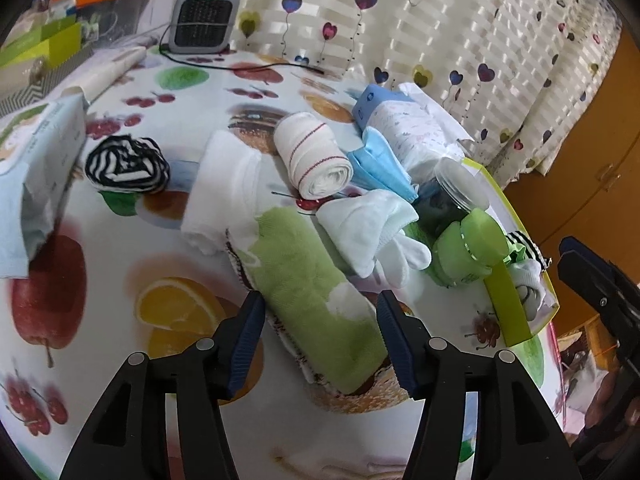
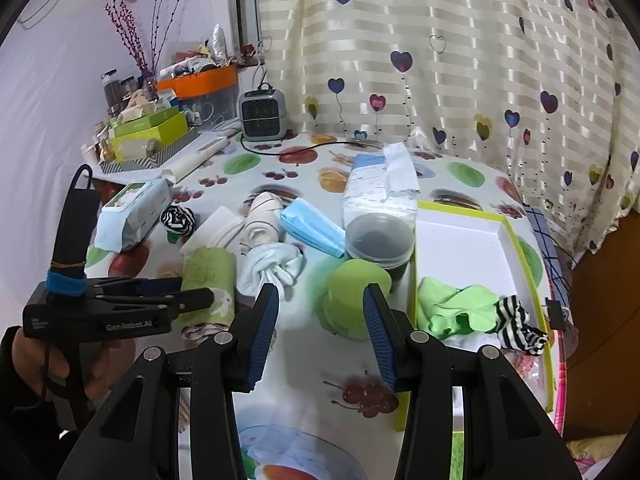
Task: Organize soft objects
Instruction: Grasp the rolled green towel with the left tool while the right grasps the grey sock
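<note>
Basically the fruit-print table [image 1: 100, 300] is crowded, and the lime-rimmed box [image 2: 460, 240] at 3 o'clock in the right view already holds a green cloth [image 2: 452, 308] and a striped sock [image 2: 518, 326]. Left gripper [image 1: 320, 312] is spread wide astride the green rolled towel [image 1: 308, 280], pads not pressing, so a close could pinch only the top layer and unroll it. Right gripper [image 2: 320, 304] hangs half-spread, holding nothing, near the green tub [image 2: 352, 292] at 12 o'clock, which a swing could knock.

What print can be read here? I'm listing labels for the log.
"GenRobot.AI": on the side of the left gripper, in the right wrist view.
Small white print above it on that body: too small to read.
Wipes pack and tissue pack: print too blurred to read.
</note>
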`<state>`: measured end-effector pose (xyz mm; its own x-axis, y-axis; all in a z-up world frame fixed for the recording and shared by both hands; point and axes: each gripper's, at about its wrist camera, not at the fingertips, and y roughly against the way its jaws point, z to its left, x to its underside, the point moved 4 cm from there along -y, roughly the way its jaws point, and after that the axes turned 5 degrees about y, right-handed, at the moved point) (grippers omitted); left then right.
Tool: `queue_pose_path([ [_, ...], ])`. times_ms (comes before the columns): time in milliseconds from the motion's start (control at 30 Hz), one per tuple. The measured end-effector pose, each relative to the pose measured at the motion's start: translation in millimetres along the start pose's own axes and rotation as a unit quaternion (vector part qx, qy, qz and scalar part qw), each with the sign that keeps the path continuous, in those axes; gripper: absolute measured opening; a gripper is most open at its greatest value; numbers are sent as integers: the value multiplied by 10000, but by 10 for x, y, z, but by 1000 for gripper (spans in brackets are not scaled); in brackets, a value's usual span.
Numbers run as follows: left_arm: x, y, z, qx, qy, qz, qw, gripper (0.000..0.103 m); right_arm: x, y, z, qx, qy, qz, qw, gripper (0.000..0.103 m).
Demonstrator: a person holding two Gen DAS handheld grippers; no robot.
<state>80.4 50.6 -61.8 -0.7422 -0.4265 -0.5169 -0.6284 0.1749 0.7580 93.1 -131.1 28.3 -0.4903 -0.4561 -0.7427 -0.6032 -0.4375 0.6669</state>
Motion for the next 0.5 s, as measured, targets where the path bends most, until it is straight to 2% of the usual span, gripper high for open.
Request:
queue_pose_path([
  [200,-19,-114,-4,-96,172,79,9998,60,-35,-66,36,-47,49,37,10000,45],
  [333,-29,-147,5,-195,99,35,9998,60,-71,-113,87,-88,111,53,9999,45],
  [400,-20,-145,9,-225,35,5,9997,55,-98,-158,135,-132,177,75,9997,45],
  [467,-14,-134,35,-246,2,-16,9997,42,-117,-201,184,-186,236,96,9995,45],
  [500,-16,-119,52,-239,6,-38,9997,40,-133,-241,223,-233,279,123,9993,45],
])
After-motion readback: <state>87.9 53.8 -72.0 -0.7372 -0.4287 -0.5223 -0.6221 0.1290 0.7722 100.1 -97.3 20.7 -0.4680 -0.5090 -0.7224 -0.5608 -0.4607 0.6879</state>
